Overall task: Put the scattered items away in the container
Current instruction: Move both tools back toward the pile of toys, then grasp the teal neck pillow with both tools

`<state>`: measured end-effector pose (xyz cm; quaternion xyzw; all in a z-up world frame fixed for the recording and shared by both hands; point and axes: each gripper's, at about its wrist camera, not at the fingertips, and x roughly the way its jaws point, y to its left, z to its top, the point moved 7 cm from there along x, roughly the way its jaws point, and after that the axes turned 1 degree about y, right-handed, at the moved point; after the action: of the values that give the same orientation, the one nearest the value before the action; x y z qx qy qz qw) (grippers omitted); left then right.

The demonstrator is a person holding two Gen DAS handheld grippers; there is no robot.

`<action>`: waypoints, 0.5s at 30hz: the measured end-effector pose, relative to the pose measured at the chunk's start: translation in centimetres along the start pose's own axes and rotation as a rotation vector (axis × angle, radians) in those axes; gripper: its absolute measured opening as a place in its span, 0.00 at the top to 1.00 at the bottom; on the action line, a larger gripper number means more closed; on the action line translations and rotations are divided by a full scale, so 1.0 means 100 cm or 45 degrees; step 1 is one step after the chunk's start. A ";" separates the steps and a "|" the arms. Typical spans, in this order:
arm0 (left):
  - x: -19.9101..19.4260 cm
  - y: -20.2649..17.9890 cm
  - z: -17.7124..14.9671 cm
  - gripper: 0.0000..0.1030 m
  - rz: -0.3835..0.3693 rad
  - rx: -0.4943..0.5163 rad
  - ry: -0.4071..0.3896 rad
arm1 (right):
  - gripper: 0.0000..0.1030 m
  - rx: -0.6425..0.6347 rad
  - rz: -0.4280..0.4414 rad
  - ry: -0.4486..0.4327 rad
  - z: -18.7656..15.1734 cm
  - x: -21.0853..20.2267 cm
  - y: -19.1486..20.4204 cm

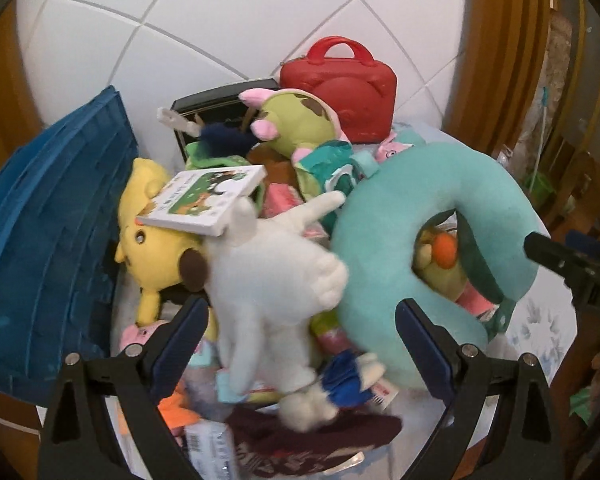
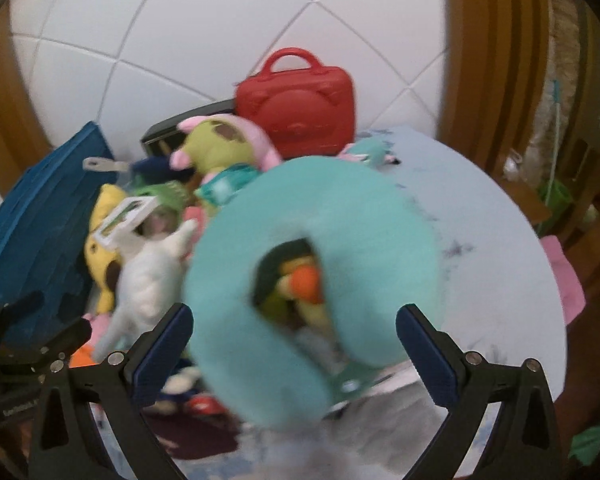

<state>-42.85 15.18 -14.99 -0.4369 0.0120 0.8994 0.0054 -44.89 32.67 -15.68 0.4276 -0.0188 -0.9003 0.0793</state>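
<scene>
Your right gripper (image 2: 298, 326) hangs with fingers spread wide over the teal neck pillow (image 2: 300, 280), not touching it. A red toy case (image 2: 300, 100) stands behind; a blue lid (image 2: 40, 216) lies left.

Neck pillow (image 1: 384, 216): teal. Left of it, plush animal (image 1: 268, 280): white; plush (image 1: 152, 248) beyond: yellow with brown cheek patch. Behind the pillow, toy case (image 1: 340, 92): red. Far left, crate (image 1: 48, 232): blue. Tabletop (image 2: 480, 240): pale blue, dark floral print.
</scene>
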 end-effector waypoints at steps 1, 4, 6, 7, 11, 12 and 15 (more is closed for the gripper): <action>0.003 -0.006 0.002 0.07 0.007 -0.013 -0.001 | 0.00 -0.005 -0.006 -0.001 0.005 0.003 -0.010; 0.015 -0.024 0.004 0.07 0.032 -0.094 0.011 | 0.00 -0.055 -0.040 -0.001 0.019 0.018 -0.036; 0.025 -0.035 0.003 0.07 0.063 -0.172 0.029 | 0.00 -0.127 -0.011 0.017 0.027 0.030 -0.046; 0.029 -0.041 0.002 0.07 0.082 -0.208 0.043 | 0.00 -0.161 0.007 0.025 0.029 0.034 -0.048; 0.042 -0.065 -0.011 0.07 0.146 -0.294 0.099 | 0.00 -0.292 0.004 0.036 0.032 0.052 -0.058; 0.045 -0.069 -0.015 0.07 0.152 -0.315 0.118 | 0.00 -0.310 0.034 0.047 0.031 0.056 -0.058; 0.049 -0.071 -0.019 0.07 0.204 -0.358 0.150 | 0.00 -0.366 0.117 0.089 0.026 0.070 -0.049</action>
<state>-44.20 22.18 -20.11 -0.4831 -0.0789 0.8625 -0.1282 -51.84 36.29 -19.86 0.4417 0.0938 -0.8736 0.1813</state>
